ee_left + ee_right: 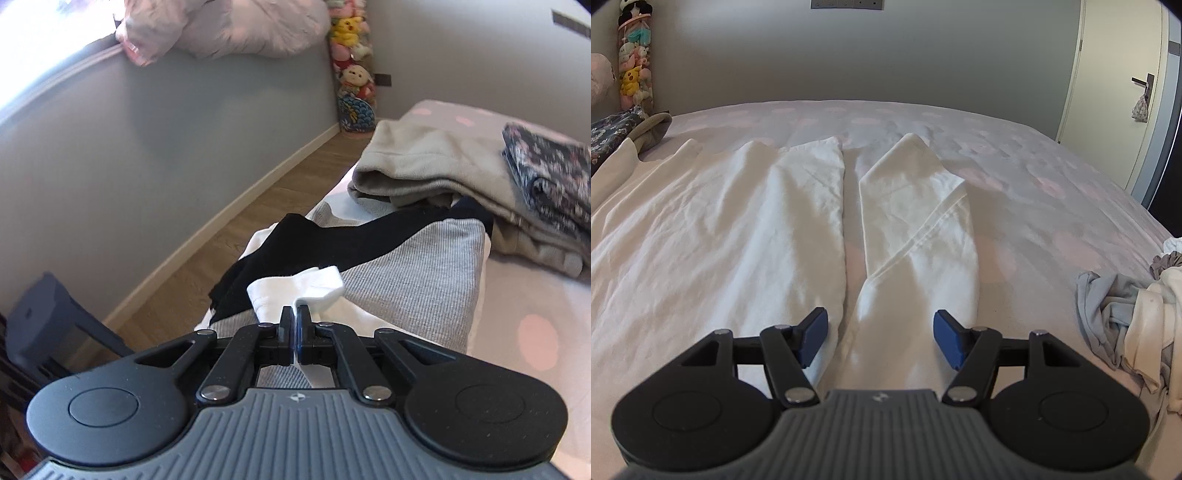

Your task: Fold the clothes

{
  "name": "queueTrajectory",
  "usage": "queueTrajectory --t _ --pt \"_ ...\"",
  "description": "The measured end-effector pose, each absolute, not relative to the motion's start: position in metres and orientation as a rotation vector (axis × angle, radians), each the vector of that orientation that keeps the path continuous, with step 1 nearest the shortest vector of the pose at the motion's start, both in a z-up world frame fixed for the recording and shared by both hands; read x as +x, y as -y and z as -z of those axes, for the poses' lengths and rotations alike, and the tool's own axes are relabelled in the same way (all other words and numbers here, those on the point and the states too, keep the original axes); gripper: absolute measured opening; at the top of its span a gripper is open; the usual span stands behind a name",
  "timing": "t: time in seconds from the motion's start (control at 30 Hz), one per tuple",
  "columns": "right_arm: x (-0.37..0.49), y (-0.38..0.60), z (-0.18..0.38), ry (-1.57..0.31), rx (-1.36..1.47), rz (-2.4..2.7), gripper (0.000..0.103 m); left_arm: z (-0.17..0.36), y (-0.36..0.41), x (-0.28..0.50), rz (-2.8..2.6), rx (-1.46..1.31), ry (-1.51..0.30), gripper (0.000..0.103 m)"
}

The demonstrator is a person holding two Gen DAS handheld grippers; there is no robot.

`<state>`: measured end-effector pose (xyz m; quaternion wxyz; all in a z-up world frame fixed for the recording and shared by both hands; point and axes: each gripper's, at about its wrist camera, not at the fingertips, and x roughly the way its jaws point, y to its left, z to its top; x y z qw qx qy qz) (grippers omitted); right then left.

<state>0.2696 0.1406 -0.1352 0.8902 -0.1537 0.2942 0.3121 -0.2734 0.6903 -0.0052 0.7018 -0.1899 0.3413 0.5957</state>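
Mid-task: some clothes are folded, the white garment (738,229) is not yet.

Your left gripper (294,319) is pinching a white cloth edge (295,286) shut above the folded stack (406,266) at the bed's (1034,155) side; your right gripper (880,334) is hovering open over the white sleeve (919,221), lying at 12 o'clock, with the unfolded pile (1126,314) waiting at 3 o'clock.

Each camera sits just behind its own gripper, looking forward and down along the fingers. The left view faces the bed's edge, a clothes stack (424,177) and a corner close by. The right view looks across the bed (1015,155) towards the far wall. Both show the column of plush toys (352,70) (633,70).
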Motion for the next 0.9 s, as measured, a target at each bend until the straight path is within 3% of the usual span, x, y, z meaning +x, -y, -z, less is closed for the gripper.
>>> queueTrajectory --t 0.37,0.67,0.9 --pt "0.265 -0.143 0.134 -0.595 -0.331 -0.668 0.066 -0.068 -0.668 -0.255 -1.172 -0.340 -0.450 0.000" --pt "0.264 -0.143 0.135 -0.594 -0.331 -0.678 0.066 0.015 -0.697 -0.310 -1.391 -0.562 -0.581 0.000" --pt "0.266 -0.147 0.139 -0.603 -0.340 -0.678 0.066 0.022 -0.697 -0.324 -1.488 -0.531 -0.653 0.004"
